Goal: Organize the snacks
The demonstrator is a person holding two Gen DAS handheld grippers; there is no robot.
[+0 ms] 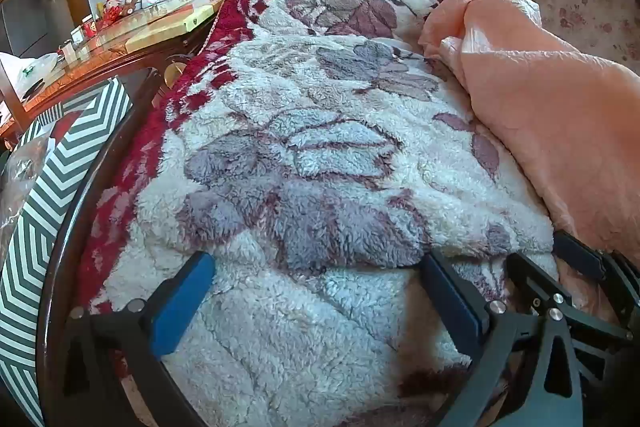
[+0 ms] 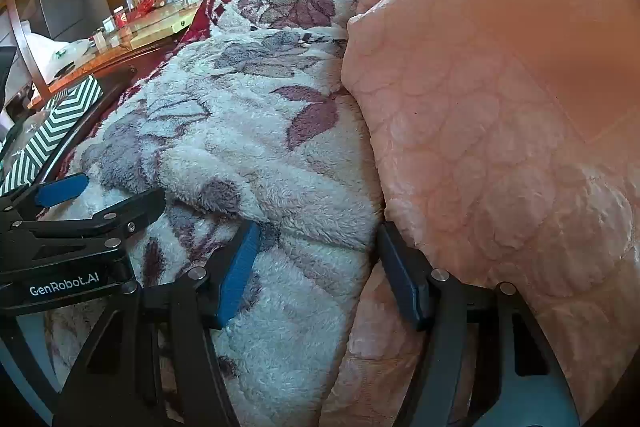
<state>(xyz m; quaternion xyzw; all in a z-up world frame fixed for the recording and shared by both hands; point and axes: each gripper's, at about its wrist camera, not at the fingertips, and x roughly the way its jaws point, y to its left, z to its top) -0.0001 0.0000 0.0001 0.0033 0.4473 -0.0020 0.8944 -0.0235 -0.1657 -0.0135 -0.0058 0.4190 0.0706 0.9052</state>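
White fleece blanket (image 1: 320,187), mauve leaves; peach quilt (image 2: 500,107); green-white chevron, perhaps box (image 1: 52,179).

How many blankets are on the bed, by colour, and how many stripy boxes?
White flowery fleece blanket: 1
Peach-pink blanket: 1
Green-and-white zigzag box: 1
Total: 3

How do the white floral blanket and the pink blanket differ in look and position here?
The white floral blanket has a shaggy pile with purple-grey flowers and a red border; the pink blanket is one plain colour with a quilted, scalloped texture. The floral one lies spread flatter; the pink one is bunched into a mound at its right, overlapping its edge. Both are soft bedding lying touching each other.
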